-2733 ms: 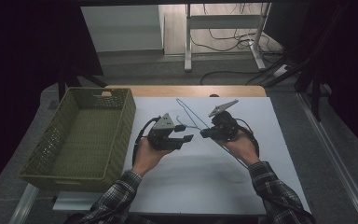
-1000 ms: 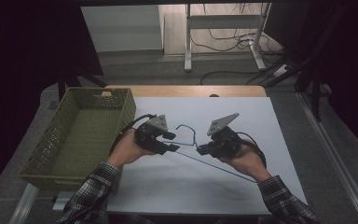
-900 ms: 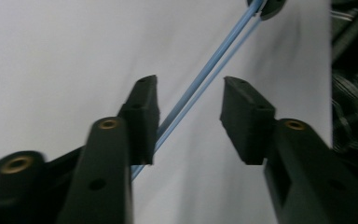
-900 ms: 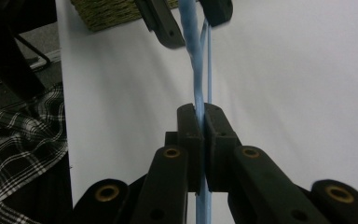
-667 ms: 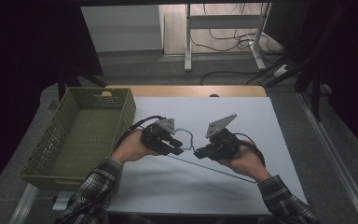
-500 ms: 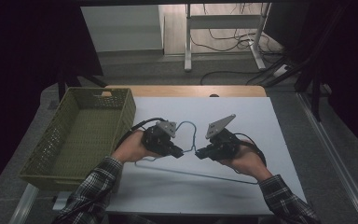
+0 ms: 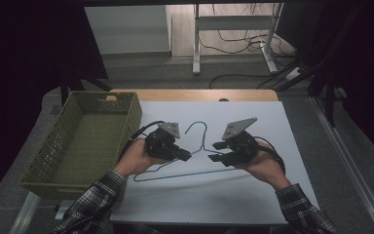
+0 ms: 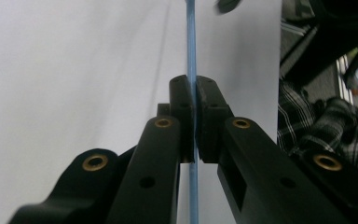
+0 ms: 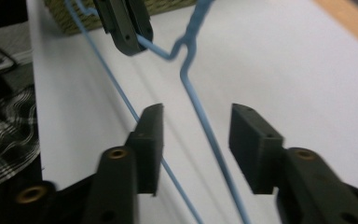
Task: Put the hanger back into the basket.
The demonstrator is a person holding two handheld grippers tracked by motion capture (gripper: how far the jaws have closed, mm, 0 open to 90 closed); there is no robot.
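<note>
Green woven basket [image 7: 85, 141] sits at the table's left edge, hanging partly over the white sheet [image 7: 272, 126] that covers the tabletop. Can't tell if anything is inside it.

Left gripper [image 7: 184, 156] is just right of the basket, held in the person's left hand [image 7: 135, 158], plaid sleeve [image 7: 95, 202] coming in from the bottom. Its jaws are clamped tight on the blue wire hanger [image 7: 195, 151]. In the left gripper view the wire [image 8: 192, 88] runs straight up between the two pads [image 8: 182, 100] with no gap visible. Grip point is on the hanger's left shoulder wire, just below the neck, as seen in the right gripper view [image 9: 126, 28].

Hanger is at the centre of the sheet, between the two grippers: hook toward the far side, bottom bar toward the person. Can't tell whether it lies flat or is lifted slightly.

Right gripper [image 7: 215, 151] is just right of the hanger's neck, held in the right hand [image 7: 265, 163]. Its jaws are spread wide, holding nothing. In the right gripper view the right shoulder wire [image 9: 205, 126] passes through the gap between the fingers [image 9: 150, 140], touching neither. The bottom bar runs past close to the left finger.

Bare wood strip of the table [image 7: 195, 95] shows beyond the sheet.
</note>
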